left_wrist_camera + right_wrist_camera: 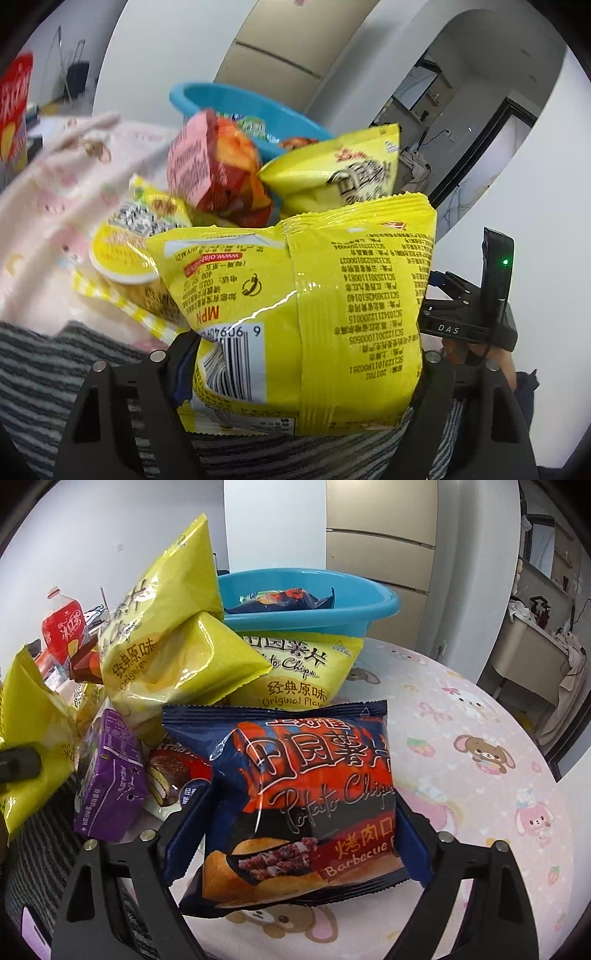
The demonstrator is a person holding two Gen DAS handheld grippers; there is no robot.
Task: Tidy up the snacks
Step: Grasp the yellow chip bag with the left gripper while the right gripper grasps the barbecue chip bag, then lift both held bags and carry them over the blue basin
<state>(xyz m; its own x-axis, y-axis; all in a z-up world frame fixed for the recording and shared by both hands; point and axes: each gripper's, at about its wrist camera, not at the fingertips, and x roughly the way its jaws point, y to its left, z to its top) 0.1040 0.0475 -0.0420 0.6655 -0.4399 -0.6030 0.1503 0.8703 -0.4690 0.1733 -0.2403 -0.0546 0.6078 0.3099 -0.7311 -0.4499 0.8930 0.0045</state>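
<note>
While the left gripper (303, 373) pinches a crinkly yellow foil chip bag (306, 317), the right gripper (299, 834) clamps a dark blue barbecue chip bag (295, 801) above the pink cartoon tablecloth (480, 775), near the blue plastic basin (369, 616).

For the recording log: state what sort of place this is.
Probably a home living or dining area: a table under a pink cartoon tablecloth, a beige fridge-like cabinet against the wall, and a cluttered side counter through a doorway.

Red box (218, 166) blurred — blue basin's (258, 110) contents mostly hidden.
</note>
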